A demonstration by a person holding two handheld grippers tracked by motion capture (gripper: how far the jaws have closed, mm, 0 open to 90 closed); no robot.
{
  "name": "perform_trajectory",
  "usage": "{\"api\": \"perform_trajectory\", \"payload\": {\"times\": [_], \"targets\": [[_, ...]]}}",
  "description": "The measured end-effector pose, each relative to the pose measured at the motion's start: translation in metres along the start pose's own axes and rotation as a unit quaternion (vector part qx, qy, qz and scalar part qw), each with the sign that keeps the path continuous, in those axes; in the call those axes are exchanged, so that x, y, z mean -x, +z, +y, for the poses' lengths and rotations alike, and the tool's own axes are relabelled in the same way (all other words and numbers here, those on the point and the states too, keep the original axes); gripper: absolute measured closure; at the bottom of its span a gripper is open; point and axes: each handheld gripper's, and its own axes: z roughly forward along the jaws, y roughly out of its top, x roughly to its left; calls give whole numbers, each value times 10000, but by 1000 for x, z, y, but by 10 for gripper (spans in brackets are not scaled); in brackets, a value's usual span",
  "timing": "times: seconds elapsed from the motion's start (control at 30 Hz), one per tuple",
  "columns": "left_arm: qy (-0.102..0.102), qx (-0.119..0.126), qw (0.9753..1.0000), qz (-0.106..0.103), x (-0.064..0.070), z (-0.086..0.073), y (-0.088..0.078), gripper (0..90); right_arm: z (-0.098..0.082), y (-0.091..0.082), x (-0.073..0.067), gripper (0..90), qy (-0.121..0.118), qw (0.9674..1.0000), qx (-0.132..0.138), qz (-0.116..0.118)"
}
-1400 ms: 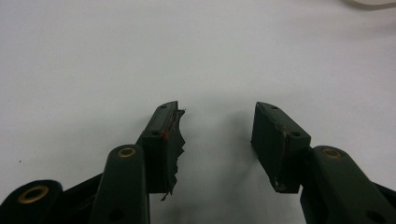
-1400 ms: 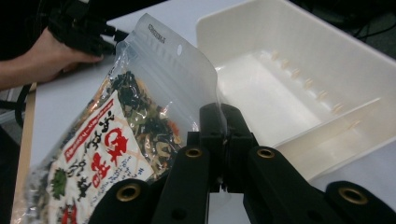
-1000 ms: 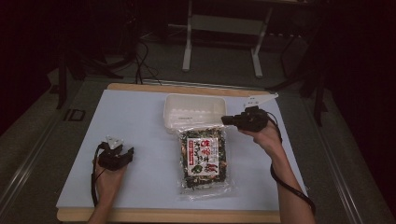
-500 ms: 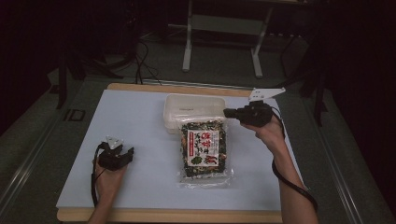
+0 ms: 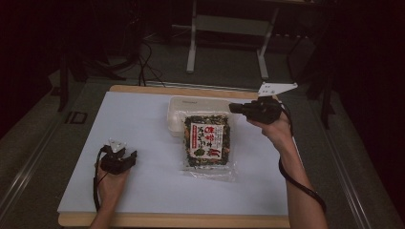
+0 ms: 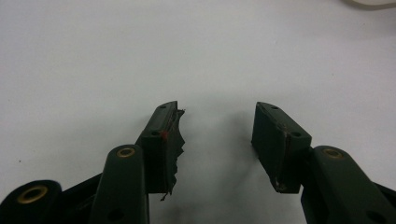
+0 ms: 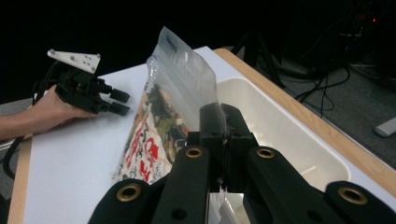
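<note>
1. High view: the right gripper (image 5: 235, 108) sits at about 2 o'clock on the table (image 5: 143, 124), with its fingers clamped on the top edge of the snack bag (image 5: 207, 141).
2. The snack bag slopes from that grip down toward 6 o'clock, its upper end over the near rim of the white tray (image 5: 177, 107) and its lower end on the table.
3. Right gripper view: the two fingers (image 7: 210, 122) press together on the bag's clear top strip, and the tray lies just beyond at 3 o'clock.
4. The left gripper (image 5: 131, 156) rests at 8 o'clock, well apart from the bag.
5. Left gripper view: its fingers (image 6: 164, 126) stand apart above bare table.
</note>
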Motion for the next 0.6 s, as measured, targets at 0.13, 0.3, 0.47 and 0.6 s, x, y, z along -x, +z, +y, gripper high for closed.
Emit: {"api": "perform_trajectory", "payload": {"times": [0.13, 0.3, 0.47, 0.6], "targets": [[-7, 0, 10000, 0, 0, 0, 0, 514, 7, -1, -2, 895, -42, 10000, 85, 14], [-13, 1, 10000, -4, 0, 0, 0, 514, 14, -1, -5, 895, -91, 9998, 166, 34], [-6, -8, 10000, -6, 0, 0, 0, 513, 21, -2, -9, 895, -154, 9995, 246, 77], [-3, -18, 10000, -11, 0, 0, 0, 513, 25, -2, -11, 896, -208, 9994, 272, 89]]}}
